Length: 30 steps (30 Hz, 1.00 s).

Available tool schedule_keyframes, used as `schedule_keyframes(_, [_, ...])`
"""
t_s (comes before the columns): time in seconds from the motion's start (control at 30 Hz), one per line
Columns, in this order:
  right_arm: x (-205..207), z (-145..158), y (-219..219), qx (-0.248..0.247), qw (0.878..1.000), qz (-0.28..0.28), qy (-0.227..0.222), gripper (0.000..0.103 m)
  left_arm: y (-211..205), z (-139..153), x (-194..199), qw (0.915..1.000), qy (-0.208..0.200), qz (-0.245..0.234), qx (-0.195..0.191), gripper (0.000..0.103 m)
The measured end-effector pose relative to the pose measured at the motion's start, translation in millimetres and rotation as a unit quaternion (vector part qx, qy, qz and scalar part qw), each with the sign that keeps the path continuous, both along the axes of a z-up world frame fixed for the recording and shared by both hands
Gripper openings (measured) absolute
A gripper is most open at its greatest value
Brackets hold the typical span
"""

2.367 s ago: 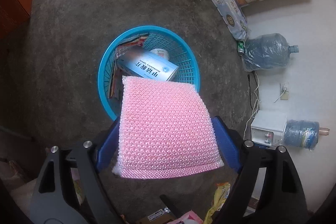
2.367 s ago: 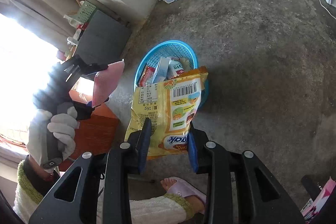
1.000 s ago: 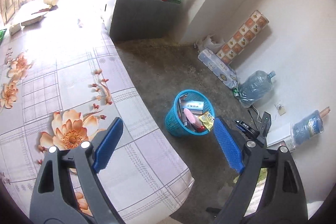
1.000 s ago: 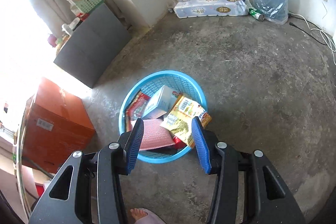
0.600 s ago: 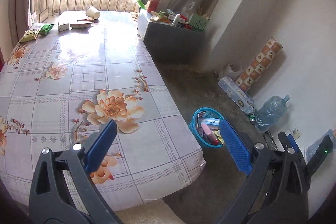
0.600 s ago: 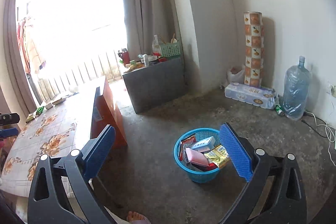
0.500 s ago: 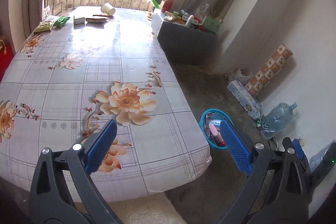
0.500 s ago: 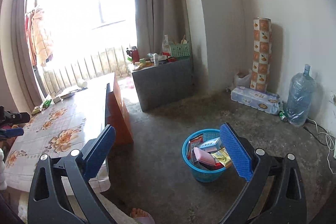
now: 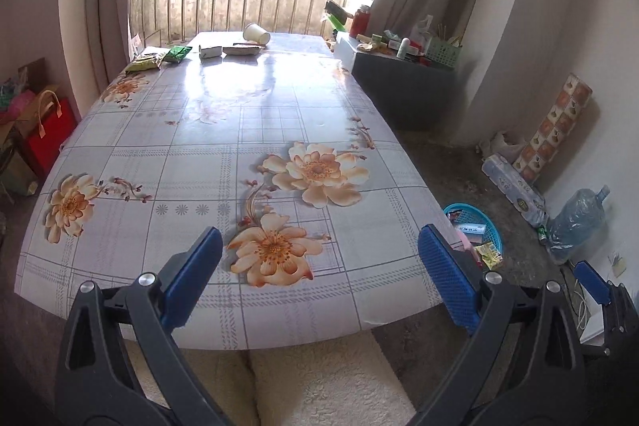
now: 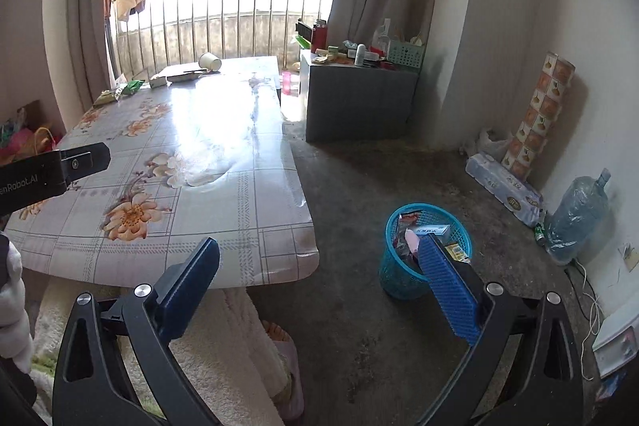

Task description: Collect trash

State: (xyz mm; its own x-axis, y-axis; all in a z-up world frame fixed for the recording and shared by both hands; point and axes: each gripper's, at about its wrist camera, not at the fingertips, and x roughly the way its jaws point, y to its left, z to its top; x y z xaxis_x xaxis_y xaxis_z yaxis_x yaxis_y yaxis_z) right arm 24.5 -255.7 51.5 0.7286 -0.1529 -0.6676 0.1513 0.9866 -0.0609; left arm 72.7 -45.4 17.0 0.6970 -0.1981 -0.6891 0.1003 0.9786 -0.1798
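My left gripper (image 9: 319, 236) is open and empty above the near end of a floral-cloth table (image 9: 199, 162). At the table's far end lie a tipped paper cup (image 9: 256, 32), green packets (image 9: 178, 53), a small white box (image 9: 210, 51) and a flat tray (image 9: 243, 49). The blue basket (image 9: 465, 206) stands on the floor to the right, holding a pink sponge, a box and wrappers. My right gripper (image 10: 317, 244) is open and empty, between the table (image 10: 223, 130) and the basket (image 10: 399, 278). The cup (image 10: 210, 61) shows far off there too.
A grey cabinet (image 9: 403, 86) with clutter on top stands past the table. A water bottle (image 9: 575, 222) and a toilet-roll pack (image 9: 513, 188) lie by the right wall. A red bag (image 9: 44, 130) sits left. A person's slippered foot (image 10: 285, 354) is below.
The pink sponge and the snack bag went from my grippers into the basket. Both grippers then swung up and away from it toward the table, and the right jaws opened wide.
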Motion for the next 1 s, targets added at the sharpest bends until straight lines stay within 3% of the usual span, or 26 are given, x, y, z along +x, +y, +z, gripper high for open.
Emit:
schedule_keyframes(0.13, [-1.7, -7.1, 4.3, 0.009, 0.999, -0.013, 0.032, 0.097, 2.7, -21.7, 0.1, 0.9981, 0.047, 0.013, 0.037, 0.094])
schedule_keyframes(0.3, [0.5, -18.0, -0.9, 0.003, 0.998, -0.03, 0.061, 0.097, -1.2, -32.0, -9.9, 0.9922, 0.052, 0.013, 0.112, 0.094])
schedule_keyframes(0.6, [3.4, -21.1, -9.8, -0.001, 0.996, -0.047, 0.075, 0.097, 0.4, -42.3, -14.9, 0.987, 0.084, 0.007, 0.137, 0.094])
schedule_keyframes(1.0, [2.9, -23.5, -19.4, 0.005, 0.995, -0.054, 0.081, 0.097, -7.5, -38.3, -15.2, 0.9863, 0.094, -0.001, 0.136, 0.094])
